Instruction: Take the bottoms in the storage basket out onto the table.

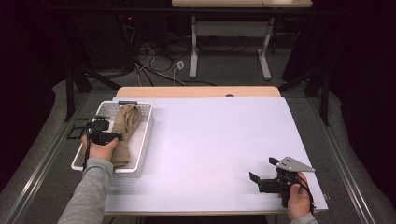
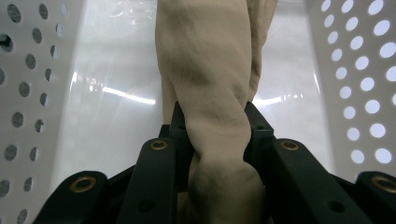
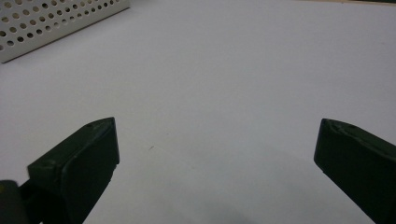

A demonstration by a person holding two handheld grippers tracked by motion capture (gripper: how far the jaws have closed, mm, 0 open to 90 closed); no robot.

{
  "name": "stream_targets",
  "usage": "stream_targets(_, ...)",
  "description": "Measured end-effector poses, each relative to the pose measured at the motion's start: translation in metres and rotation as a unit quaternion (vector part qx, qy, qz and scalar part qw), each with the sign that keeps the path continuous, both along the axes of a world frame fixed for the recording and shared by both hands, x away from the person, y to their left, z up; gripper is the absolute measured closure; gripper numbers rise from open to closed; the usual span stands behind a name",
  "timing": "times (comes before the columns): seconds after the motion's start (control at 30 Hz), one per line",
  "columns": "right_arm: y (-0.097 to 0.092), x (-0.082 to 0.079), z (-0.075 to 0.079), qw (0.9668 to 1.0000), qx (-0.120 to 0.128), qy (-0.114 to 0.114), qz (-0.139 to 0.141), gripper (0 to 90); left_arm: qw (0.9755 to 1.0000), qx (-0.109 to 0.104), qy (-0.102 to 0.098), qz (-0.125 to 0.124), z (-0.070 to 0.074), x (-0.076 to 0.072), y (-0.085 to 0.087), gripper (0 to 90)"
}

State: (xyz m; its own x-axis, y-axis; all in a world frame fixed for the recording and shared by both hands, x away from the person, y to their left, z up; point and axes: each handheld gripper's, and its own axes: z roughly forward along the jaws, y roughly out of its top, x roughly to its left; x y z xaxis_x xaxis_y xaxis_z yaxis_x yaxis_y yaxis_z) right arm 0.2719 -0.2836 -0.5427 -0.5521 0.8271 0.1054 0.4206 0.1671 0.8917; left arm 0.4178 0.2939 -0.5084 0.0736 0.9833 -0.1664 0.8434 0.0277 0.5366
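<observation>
1. Clamping a bunched beige cloth (image 2: 210,93) between its two black jaws, the left gripper (image 2: 212,126) sits low inside the white perforated basket (image 2: 369,70); the fabric is pinched into a narrow waist where the jaws press on it from both sides.
2. Seen from the high view, the cloth (image 1: 127,122) lies lengthwise in the basket (image 1: 145,135), which stands at the table's left edge (its far end rises toward the basket's back wall), and the left gripper (image 1: 103,127) is over the basket's near half, with the person's left hand (image 1: 100,148) behind it.
3. The basket rests on a pale sheet (image 1: 219,140) that covers most of the table.
4. The right gripper (image 1: 264,173) is held near the table's front right corner, well apart from the basket, in the person's right hand (image 1: 297,199).
5. In the right gripper view its jaws stand wide apart with nothing between them, above the bare sheet (image 3: 224,84); a corner of the basket (image 3: 51,23) shows at upper left.
</observation>
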Motion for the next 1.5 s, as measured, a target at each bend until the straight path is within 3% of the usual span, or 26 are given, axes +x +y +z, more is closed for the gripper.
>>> stream_targets(0.7, -0.001, 0.0, 0.001, 1.0, 0.002, -0.001, -0.002, 0.0, 0.9985, 0.0, -0.055, 0.007, 0.007, -0.009, 0.001, 72.1)
stream_targets(0.9, 0.0, 0.0, 0.0, 1.0, 0.003, -0.003, -0.001, 0.0, 0.9972, -0.004, -0.074, 0.012, 0.009, -0.012, 0.001, 72.5)
stream_targets(1.03, 0.0, 0.0, 0.0, 1.0, 0.002, -0.002, -0.001, 0.0, 0.995, -0.007, -0.099, 0.016, 0.011, -0.016, 0.001, 72.7)
stream_targets(1.5, -0.001, 0.001, -0.001, 1.0, 0.004, 0.0, -0.004, 0.0, 0.9911, -0.013, -0.131, 0.02, 0.016, -0.024, 0.002, 72.8)
